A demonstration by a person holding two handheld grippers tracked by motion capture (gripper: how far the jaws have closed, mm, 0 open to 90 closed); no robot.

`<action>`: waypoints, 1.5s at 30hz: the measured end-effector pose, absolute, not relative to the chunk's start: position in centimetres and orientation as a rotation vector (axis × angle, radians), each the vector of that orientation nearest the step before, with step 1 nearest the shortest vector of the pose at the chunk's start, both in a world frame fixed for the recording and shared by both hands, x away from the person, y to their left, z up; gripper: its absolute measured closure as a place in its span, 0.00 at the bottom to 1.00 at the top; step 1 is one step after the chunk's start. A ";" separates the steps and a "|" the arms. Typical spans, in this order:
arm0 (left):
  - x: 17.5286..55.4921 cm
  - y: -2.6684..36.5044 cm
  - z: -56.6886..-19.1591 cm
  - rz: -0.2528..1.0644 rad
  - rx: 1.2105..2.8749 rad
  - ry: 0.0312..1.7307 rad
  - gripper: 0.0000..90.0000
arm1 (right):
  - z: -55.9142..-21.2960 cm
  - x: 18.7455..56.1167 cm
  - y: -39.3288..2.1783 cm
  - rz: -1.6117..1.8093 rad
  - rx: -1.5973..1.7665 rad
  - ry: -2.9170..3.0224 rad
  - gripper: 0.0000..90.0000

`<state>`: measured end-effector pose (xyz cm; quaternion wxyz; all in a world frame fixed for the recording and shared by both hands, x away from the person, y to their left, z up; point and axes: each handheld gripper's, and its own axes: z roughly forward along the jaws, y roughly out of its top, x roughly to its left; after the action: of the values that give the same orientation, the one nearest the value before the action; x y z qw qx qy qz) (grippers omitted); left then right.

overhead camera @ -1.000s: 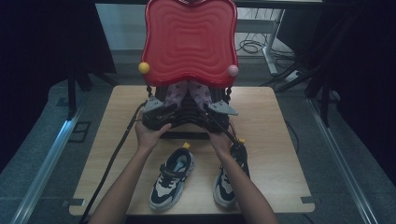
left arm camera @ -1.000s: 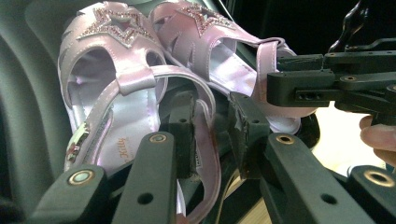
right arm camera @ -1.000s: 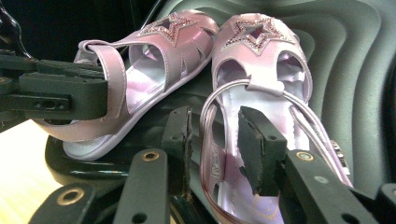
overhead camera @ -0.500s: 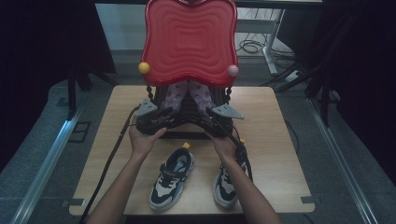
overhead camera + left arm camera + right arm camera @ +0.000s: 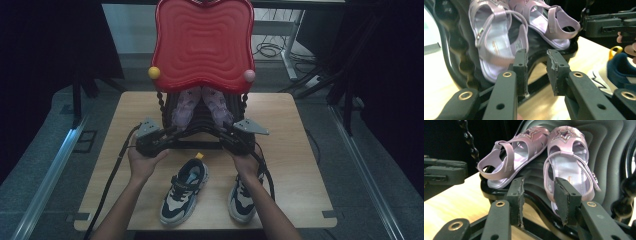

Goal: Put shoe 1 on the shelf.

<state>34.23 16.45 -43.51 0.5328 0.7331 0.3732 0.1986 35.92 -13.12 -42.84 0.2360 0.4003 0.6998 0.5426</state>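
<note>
A pair of lilac sandals (image 5: 182,107) lies on the black ribbed seat (image 5: 200,125) of a small chair with a red back (image 5: 202,45), which stands on the wooden table (image 5: 295,145). My left gripper (image 5: 182,132) and right gripper (image 5: 222,132) point at the seat's front edge from either side. In the left gripper view the left gripper (image 5: 537,53) is open, just short of a sandal (image 5: 494,45). In the right gripper view the right gripper (image 5: 539,181) has just been opening, with nothing pressed between its pads, and the sandals (image 5: 571,162) lie beyond it.
Two dark-blue and white sneakers (image 5: 184,190) (image 5: 242,197) lie on the table's near half, between and under my forearms. Black twisted posts (image 5: 469,137) flank the seat. Cables trail off the table's left and right near edges.
Both grippers have drawn back from the sandals toward the near side of the table and spread slightly apart. The sandals and sneakers have stayed in place.
</note>
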 end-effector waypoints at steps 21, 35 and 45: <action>28.6 16.7 -44.5 0.433 1.811 0.884 0.75 | -44.0 30.6 -17.7 1.561 1.111 1.977 0.64; 25.2 17.2 -45.0 0.419 1.839 0.885 0.72 | -44.9 28.2 -19.6 1.546 1.116 2.024 0.61; 24.3 18.7 -45.3 0.393 1.831 0.894 0.70 | -45.7 27.3 -20.1 1.533 1.141 2.036 0.61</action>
<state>24.30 18.74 -45.29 0.5084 0.7598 0.3710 0.1630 27.35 -20.14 -45.67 0.1737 0.4024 0.7179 0.5408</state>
